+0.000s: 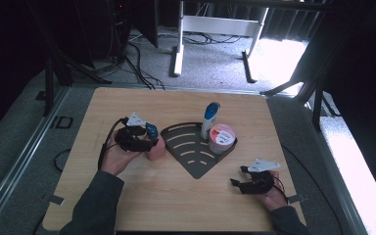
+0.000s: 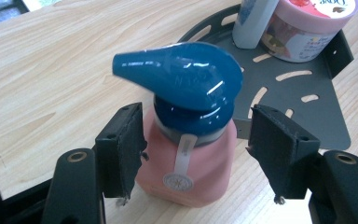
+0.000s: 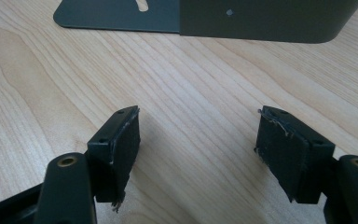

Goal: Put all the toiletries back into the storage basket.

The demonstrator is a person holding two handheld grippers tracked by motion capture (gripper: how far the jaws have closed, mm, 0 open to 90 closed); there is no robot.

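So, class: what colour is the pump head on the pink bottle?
Glossy blue pump head; left gripper view shows it best.

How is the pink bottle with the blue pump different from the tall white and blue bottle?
The pink pump bottle is squat, with a broad blue pump head; the white and blue bottle is tall and slim. The pink pump bottle stands on the bare table, between the left claw's open jaws; the white and blue bottle stands in the dark corner rack. Both stand upright.

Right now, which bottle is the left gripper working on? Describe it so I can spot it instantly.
Start at the dark fan-shaped rack mid-table. Just off its left edge, on the bare wood, stands the pink pump bottle between the left gripper's open jaws. It alone is pink with a blue pump head and stands outside the rack.
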